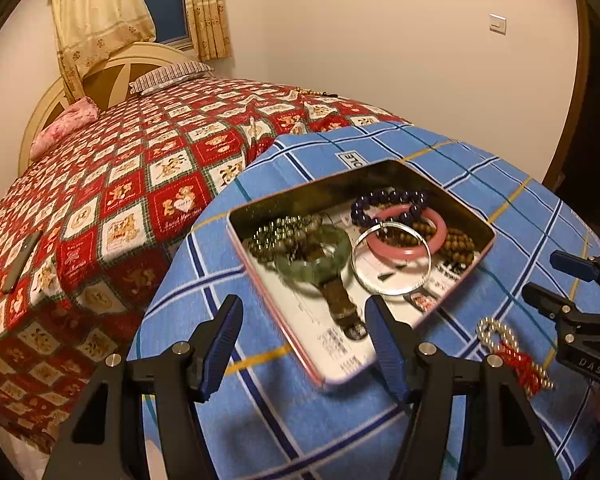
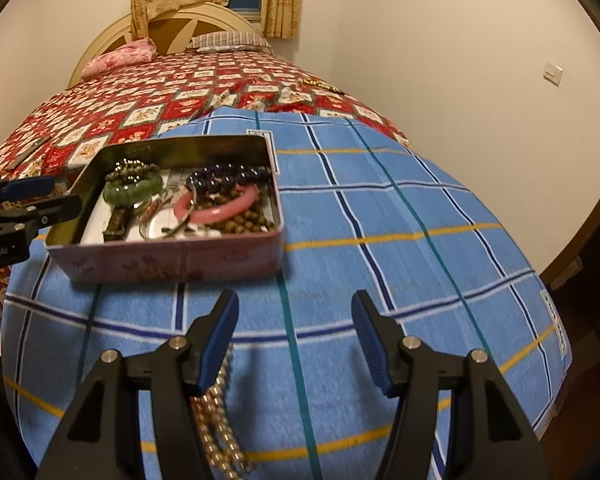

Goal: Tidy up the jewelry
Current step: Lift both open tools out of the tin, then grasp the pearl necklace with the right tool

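Tin [image 1: 472, 216] sitting on blue plaid blanket [image 2: 380, 208] atop the bed, already holding green bangle [image 1: 320, 256], pink bangle [image 1: 404, 236], silver ring bangle [image 1: 392, 260], dark & brown beads. One pearl strand w/ red tassel [image 1: 512, 348] still lying outside, on blanket just beside tin's near corner. Left claw [image 1: 304, 348] hovering open over tin's near edge, empty. Right claw [image 2: 296, 340] opening, jaws apart; strand lying under its left finger, not pinched. Looks like pickup stage for the last loose piece; next move prob. needs right claw re-centring over strand. Strand's long axis running roughly toward tin.
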The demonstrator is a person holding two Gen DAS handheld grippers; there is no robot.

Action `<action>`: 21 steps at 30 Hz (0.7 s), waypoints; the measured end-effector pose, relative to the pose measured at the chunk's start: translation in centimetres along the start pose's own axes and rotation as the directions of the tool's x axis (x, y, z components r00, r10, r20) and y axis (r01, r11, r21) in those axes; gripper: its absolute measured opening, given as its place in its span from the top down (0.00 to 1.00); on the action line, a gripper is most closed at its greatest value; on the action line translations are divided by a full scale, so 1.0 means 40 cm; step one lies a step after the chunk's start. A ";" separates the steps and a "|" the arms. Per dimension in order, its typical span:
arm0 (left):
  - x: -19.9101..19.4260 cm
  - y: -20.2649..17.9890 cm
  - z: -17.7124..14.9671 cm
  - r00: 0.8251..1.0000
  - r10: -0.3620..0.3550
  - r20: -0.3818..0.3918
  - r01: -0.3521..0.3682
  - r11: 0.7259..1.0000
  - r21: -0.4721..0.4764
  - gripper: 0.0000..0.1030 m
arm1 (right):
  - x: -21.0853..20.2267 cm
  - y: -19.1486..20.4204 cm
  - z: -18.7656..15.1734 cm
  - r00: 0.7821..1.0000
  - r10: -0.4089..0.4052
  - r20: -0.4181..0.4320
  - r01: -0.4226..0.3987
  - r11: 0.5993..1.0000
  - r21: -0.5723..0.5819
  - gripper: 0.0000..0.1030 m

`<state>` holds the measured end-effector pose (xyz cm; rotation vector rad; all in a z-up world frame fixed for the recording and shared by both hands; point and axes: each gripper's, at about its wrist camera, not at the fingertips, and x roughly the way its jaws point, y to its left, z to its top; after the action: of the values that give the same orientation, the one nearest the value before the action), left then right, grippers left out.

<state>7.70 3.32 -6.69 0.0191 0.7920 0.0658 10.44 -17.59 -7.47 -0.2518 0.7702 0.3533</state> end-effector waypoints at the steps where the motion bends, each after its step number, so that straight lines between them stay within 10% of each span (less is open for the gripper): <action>1: -0.005 -0.003 -0.007 1.000 -0.002 -0.001 0.002 1.000 0.001 0.38 | -0.006 -0.003 -0.008 1.000 0.000 -0.001 0.000 1.000 0.002 0.41; 21: -0.049 -0.073 -0.092 1.000 -0.008 0.018 0.007 0.997 0.074 0.38 | -0.071 0.048 -0.129 0.996 0.081 -0.040 -0.082 0.997 -0.016 0.41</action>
<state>3.85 0.22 -7.98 0.0869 0.7760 0.0292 4.53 -18.26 -9.17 -0.2449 0.8185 0.4335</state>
